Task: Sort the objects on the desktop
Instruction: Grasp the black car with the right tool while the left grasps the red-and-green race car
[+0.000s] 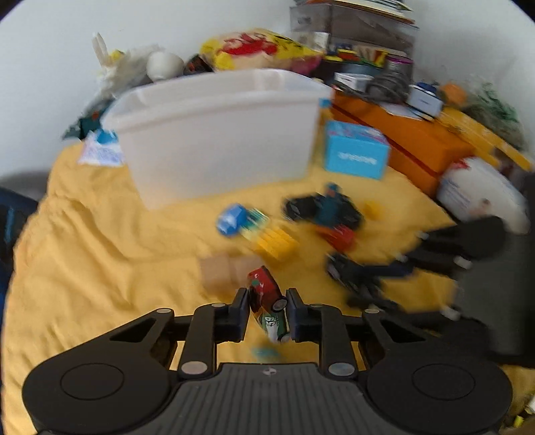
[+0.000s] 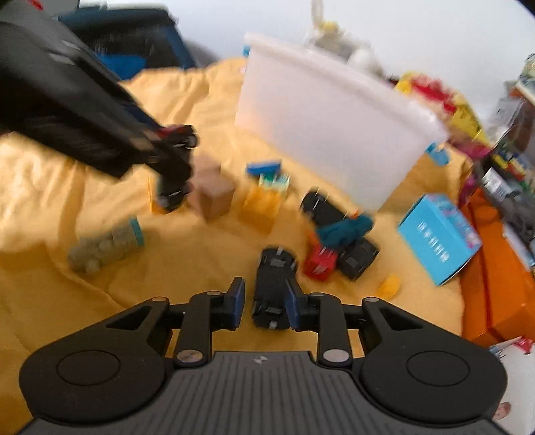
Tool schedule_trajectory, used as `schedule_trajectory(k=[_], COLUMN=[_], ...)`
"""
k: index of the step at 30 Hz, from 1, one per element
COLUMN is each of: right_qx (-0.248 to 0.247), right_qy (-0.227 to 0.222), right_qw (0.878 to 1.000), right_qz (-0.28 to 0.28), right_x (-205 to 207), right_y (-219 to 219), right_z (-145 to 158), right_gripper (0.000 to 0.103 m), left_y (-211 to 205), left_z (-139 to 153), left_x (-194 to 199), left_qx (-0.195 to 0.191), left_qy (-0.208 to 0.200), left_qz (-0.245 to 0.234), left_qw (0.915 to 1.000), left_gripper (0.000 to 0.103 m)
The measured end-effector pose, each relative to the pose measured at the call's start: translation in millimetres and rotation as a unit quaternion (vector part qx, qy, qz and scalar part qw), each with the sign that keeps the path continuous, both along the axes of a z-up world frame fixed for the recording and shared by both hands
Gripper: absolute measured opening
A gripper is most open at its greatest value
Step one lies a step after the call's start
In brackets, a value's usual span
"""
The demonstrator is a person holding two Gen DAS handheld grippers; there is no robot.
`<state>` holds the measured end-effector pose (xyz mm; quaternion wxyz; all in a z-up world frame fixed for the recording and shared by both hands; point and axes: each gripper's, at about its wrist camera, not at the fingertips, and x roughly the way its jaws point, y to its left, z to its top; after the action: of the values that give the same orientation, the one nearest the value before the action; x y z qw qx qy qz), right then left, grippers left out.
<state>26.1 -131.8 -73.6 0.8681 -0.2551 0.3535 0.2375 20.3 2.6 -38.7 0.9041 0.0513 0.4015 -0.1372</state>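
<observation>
Left wrist view: left gripper (image 1: 267, 309) clamps my red toy car (image 1: 267, 302); right gripper (image 2: 264, 302) parted around black toy car (image 2: 272, 287) (left pad clear); I'd carry level to white bin (image 1: 217, 134)

Plain white wall (image 1: 234, 20) behind, from nine to three o'clock, evenly lit by soft daylight, no hard shadows. Rumpled yellow cloth (image 1: 83, 241) spread across the whole work surface, creased toward seven o'clock. Cluttered stack of books and boxes (image 1: 354, 23) at one o'clock against the wall. Long orange box (image 1: 414, 140) lying at two o'clock along the cloth's edge. Dark blue chair or bag (image 2: 140, 43), blurred, at eleven o'clock in the right wrist view.
</observation>
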Motion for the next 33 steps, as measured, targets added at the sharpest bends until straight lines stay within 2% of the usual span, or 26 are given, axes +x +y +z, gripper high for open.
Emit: schedule_trajectory(k=[1,2,4,5,8,10,14,15,18,19,20,21,22,24,27,28,30,33], right_qx=[-0.013,-0.025,-0.023,-0.010,0.072,0.141,0.237,0.257,0.326,0.334,0.335,0.333,0.323,0.292,0.223,0.213,0.215,0.181], right_qy=[-0.005,-0.011,-0.011,-0.003,0.050,0.097,0.175,0.194,0.260,0.275,0.282,0.276,0.263,0.227,0.153,0.141,0.142,0.130], right_qw=[1.000,1.000,1.000,1.000,0.993,0.979,0.942,0.932,0.891,0.883,0.880,0.882,0.888,0.910,0.945,0.950,0.952,0.965], right_qz=[-0.008,-0.011,-0.019,-0.026,-0.077,-0.114,-0.161,-0.166,-0.181,-0.182,-0.184,-0.189,-0.193,-0.187,-0.185,-0.182,-0.166,-0.139], right_x=[1.1,1.4,2.0,3.0,13.8,21.6,25.4,24.0,21.7,21.8,21.7,19.5,17.1,12.0,5.0,4.1,4.4,4.9], right_y=[1.0,0.8,-5.6,-11.3,-39.1,-62.4,-93.7,-98.8,-115.1,-117.1,-117.2,-118.6,-118.6,-115.5,-108.1,-108.4,-108.0,-94.1], right_z=[-3.8,-5.8,-6.2,-4.5,2.5,4.5,3.9,4.0,-4.0,-8.1,-11.7,-12.0,-9.9,-1.6,11.9,14.5,17.4,17.7], right_gripper=[0.030,0.024,0.020,0.020,0.019,0.019,0.019,0.019,0.019,0.020,0.027,0.036,0.039,0.042,0.041,0.041,0.041,0.041], left_y=[-6.4,-11.3,-24.0,-29.9,-43.8,-51.7,-61.8,-61.8,-60.5,-60.4,-59.8,-58.4,-56.4,-52.3,-50.0,-50.2,-51.8,-55.6], left_z=[-3.0,-7.3,-14.9,-18.8,-26.9,-29.8,-27.7,-25.7,-24.8,-26.4,-28.8,-31.1,-34.1,-35.1,-34.2,-34.1,-35.3,-40.8], left_x=[-7.1,-11.3,-22.2,-26.3,-40.0,-45.2,-50.8,-49.7,-45.8,-43.2,-40.7,-37.7,-33.3,-25.7,-18.6,-17.6,-15.6,-9.5], left_qx=[0.009,0.024,0.056,0.069,0.096,0.103,0.103,0.103,0.114,0.123,0.133,0.138,0.138,0.128,0.111,0.105,0.096,0.104], left_qy=[0.002,0.002,-0.003,-0.003,-0.012,-0.012,-0.011,-0.014,-0.026,-0.028,-0.032,-0.034,-0.028,-0.021,-0.016,-0.014,-0.006,0.008], left_qz=[-0.013,-0.026,-0.063,-0.078,-0.119,-0.138,-0.143,-0.139,-0.132,-0.132,-0.130,-0.129,-0.131,-0.129,-0.132,-0.134,-0.141,-0.143], left_qw=[0.9999,0.9994,0.9964,0.9946,0.9882,0.9850,0.9843,0.9849,0.9843,0.9832,0.9820,0.9813,0.9814,0.9831,0.9849,0.9853,0.9853,0.9843], left_gripper=[0.024,0.024,0.024,0.024,0.024,0.027,0.028,0.032,0.056,0.057,0.057,0.057,0.057,0.057,0.057,0.057,0.057,0.057])
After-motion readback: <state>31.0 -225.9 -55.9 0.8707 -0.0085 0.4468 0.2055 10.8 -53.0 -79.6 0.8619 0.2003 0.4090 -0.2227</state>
